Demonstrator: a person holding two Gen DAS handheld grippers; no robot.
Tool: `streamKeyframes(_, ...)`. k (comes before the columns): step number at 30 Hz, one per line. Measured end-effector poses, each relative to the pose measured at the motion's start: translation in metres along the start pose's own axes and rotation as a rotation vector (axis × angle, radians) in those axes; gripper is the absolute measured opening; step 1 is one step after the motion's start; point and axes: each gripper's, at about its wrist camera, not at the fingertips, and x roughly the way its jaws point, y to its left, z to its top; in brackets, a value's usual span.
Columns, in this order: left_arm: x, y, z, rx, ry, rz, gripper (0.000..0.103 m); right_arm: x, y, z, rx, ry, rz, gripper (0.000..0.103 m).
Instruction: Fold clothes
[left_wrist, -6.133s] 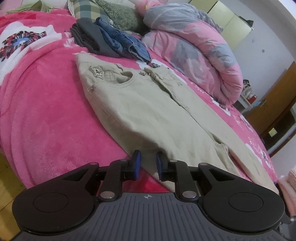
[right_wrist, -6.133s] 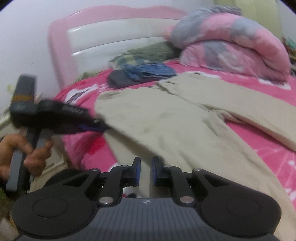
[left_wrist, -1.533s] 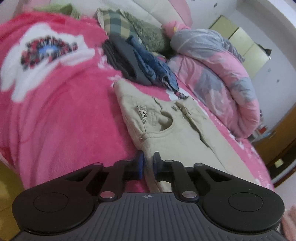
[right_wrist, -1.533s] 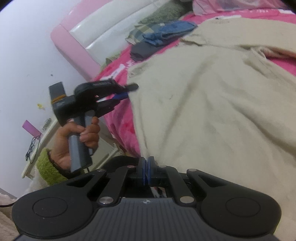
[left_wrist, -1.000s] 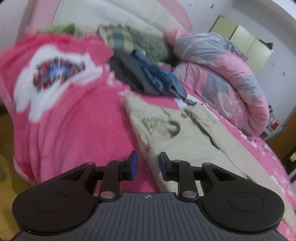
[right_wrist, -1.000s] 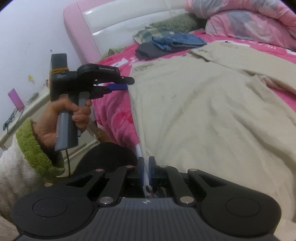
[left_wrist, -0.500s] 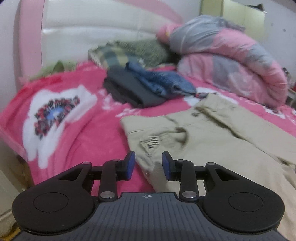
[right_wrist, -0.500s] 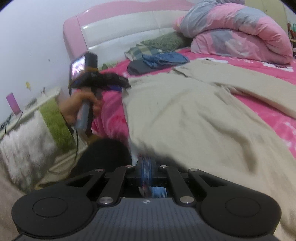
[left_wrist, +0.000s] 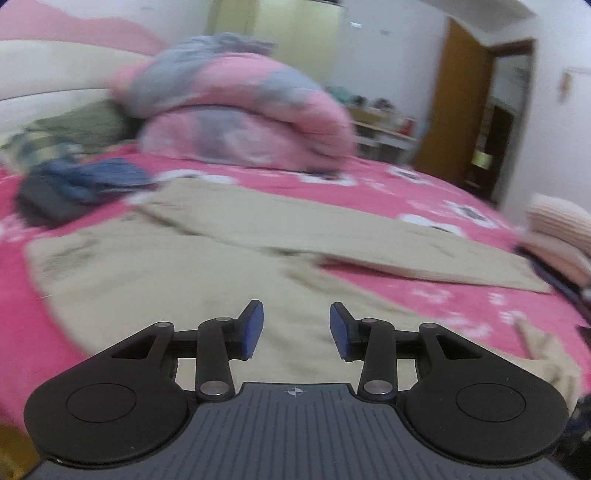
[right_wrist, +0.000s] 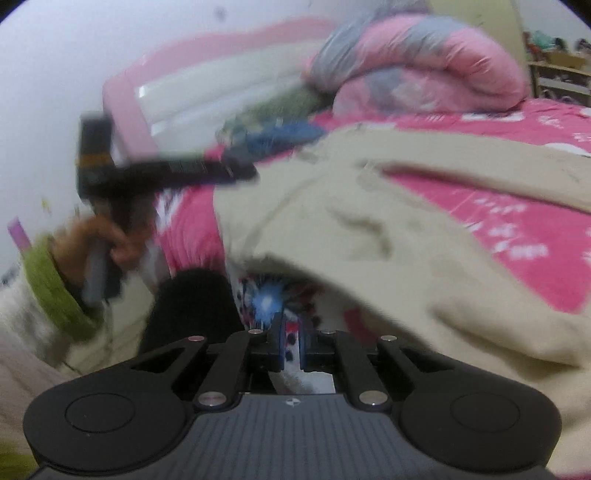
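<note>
Over the beige trousers (left_wrist: 155, 273), left hand-held gripper (left_wrist: 294, 326) hovers agape

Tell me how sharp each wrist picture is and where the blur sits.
Left wrist view: the left gripper is crisp, while the trousers, quilt and folded clothes are smeared by motion. Right wrist view: the right gripper is sharp; the left gripper and the hand holding it are streaked, and the headboard is soft. Both views bend straight lines, fisheye fashion.

Both views motion-blurred; left gripper (right_wrist: 236, 171) smeared, beige trousers (right_wrist: 369, 236) cut off at frame btm
</note>
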Motion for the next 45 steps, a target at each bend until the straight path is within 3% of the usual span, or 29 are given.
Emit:
streamKeyframes(1,0.007,-0.012,0.002,0.017,0.01,-0.03,0.04,-0.016,-0.008,-0.001,0.024,-0.037,-0.008,0.015)
streamKeyframes(3,0.02,-0.037,0.005,0.068,0.025,-0.077,0.04,-0.05,-0.025,-0.005,0.084,-0.116,-0.066,0.046)
streamKeyframes(6,0.036,-0.08,0.002,0.201,0.034,-0.134,0.04,-0.096,-0.053,-0.014,0.183,-0.221,-0.25,0.061)
streamKeyframes(10,0.044,-0.121,-0.01,0.322,0.06,-0.213,0.04,-0.136,-0.096,-0.034,0.391,-0.291,-0.503,0.062)
streamKeyframes(14,0.048,-0.152,-0.022,0.402,0.088,-0.273,0.04,-0.147,-0.131,-0.058,0.586,-0.281,-0.64,0.062)
streamKeyframes(15,0.049,-0.157,-0.024,0.409,0.094,-0.28,0.04,-0.147,-0.137,-0.063,0.622,-0.279,-0.636,0.062)
streamKeyframes(19,0.049,-0.169,-0.031,0.411,0.125,-0.3,0.04,-0.144,-0.152,-0.075,0.693,-0.289,-0.595,0.059)
streamKeyframes(26,0.049,-0.179,-0.033,0.421,0.143,-0.287,0.04,-0.139,-0.165,-0.075,0.702,-0.286,-0.548,0.038)
streamKeyframes(33,0.056,-0.184,-0.035,0.425,0.167,-0.276,0.04,-0.139,-0.169,-0.08,0.709,-0.316,-0.539,0.009)
streamKeyframes(38,0.059,-0.182,-0.035,0.414,0.173,-0.273,0.04,-0.155,-0.162,-0.081,0.707,-0.357,-0.53,0.002)
streamKeyframes(45,0.06,-0.176,-0.034,0.396,0.175,-0.277,0.04,-0.21,-0.125,-0.092,0.673,-0.387,-0.624,0.001)
